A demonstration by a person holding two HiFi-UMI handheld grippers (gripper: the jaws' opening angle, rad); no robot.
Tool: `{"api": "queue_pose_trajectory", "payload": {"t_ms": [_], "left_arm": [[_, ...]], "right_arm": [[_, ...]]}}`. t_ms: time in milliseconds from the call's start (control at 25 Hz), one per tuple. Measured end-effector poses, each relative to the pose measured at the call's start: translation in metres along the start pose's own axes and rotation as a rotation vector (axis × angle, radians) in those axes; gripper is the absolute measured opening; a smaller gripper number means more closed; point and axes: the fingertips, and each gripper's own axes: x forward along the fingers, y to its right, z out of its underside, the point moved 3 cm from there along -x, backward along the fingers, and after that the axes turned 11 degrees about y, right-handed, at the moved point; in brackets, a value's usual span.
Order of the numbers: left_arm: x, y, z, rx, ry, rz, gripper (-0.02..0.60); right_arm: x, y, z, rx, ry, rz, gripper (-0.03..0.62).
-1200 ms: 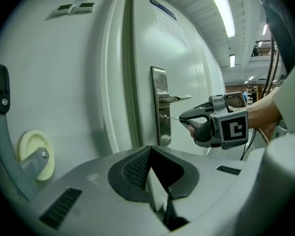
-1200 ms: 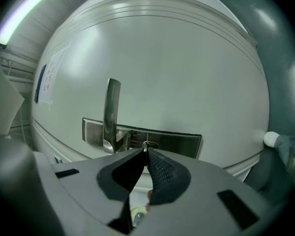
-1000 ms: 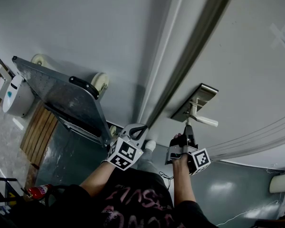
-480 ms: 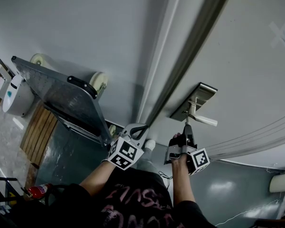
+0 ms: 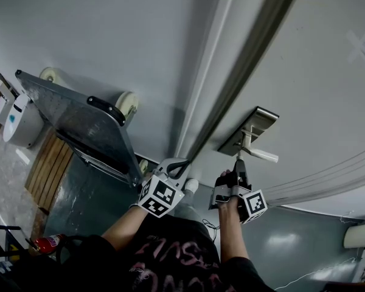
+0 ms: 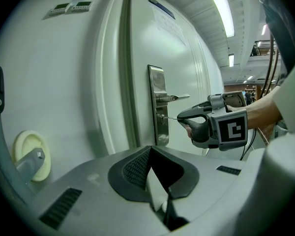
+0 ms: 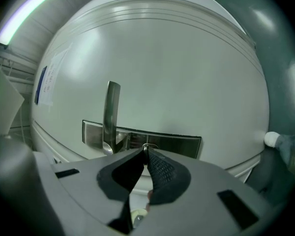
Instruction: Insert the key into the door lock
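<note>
Barely anything has changed over the last second: both hands stay where they were, and the right gripper stays pressed up close to the lock plate on the door. Only the framing drifts a touch. To my eye that means the reach is over and the person is paused on the fine part, lining the key up or easing it into the slot.

From the side, the right gripper is clenched on the key, pinching its head at the very tips so that the thin shaft sticks straight out, level, toward the door. The far end of the shaft meets the keyhole, which sits on the plate just below the lever handle. It looks to be touching the cylinder, but I cannot tell how far in it has gone, if at all. Along the right gripper's own jaws only a small loop of metal shows at the tips, right in front of the plate.

The left gripper hangs back beside the door frame, well apart from the lock, its jaws closed together on nothing and playing no part.
</note>
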Motion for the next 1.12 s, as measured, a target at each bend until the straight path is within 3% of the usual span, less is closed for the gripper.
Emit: {"api": "queue_pose_trajectory", "payload": {"t_ms": [440, 880, 1120], "left_arm": [[0.0, 0.003, 0.002, 0.006, -0.012, 0.014, 0.012], [0.001, 0.006, 0.002, 0.011, -0.012, 0.01, 0.012], [0.001, 0.006, 0.003, 0.005, -0.015, 0.005, 0.012]], "right_arm": [[0.0, 0.001, 0.006, -0.013, -0.005, 0.004, 0.078], [0.0, 0.002, 0.009, 0.082, -0.011, 0.013, 0.078], [-0.001, 0.001, 0.011, 0.066, -0.017, 0.011, 0.078]]}}
